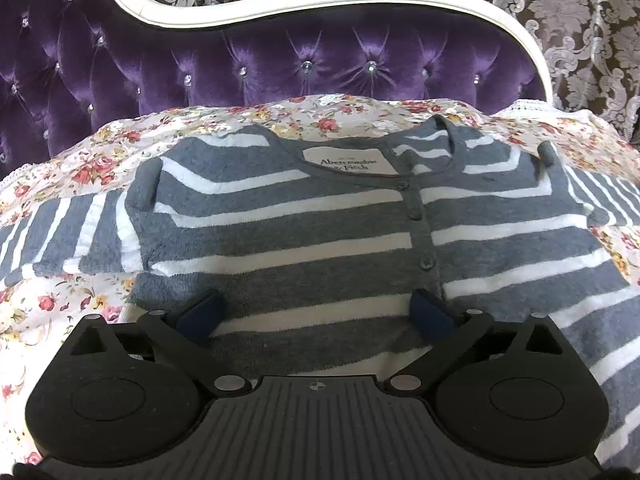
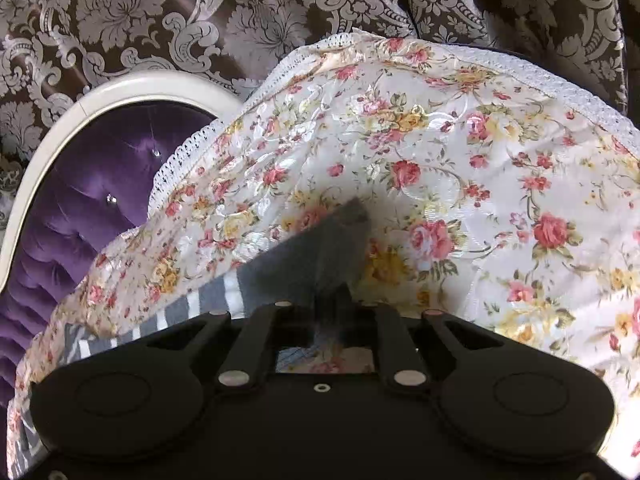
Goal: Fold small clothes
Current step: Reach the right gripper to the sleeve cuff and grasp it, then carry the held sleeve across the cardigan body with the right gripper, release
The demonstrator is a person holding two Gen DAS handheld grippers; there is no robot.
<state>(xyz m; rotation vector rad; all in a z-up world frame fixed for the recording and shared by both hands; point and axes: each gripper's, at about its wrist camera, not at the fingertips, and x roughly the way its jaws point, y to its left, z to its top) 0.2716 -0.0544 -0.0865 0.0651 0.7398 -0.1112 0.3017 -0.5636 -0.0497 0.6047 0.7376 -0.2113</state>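
Grey-and-white striped cardigan on my rose-print white bedspread, purple tufted headboard far, brown damask curtain.

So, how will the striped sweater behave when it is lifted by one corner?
Probably floppy: the striped sweater lies flat and creased on the floral bedspread. Its fuzzy knit likely grips rather than slips. The right gripper pinches a grey corner, which already drapes limp.

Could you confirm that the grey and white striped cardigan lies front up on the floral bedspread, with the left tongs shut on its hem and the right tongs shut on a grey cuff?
Not quite: in the left wrist view the left tongs stand open over the cardigan, gripping nothing. The rest holds: it lies front up on the floral bedspread, and the right tongs are shut on the grey cuff.
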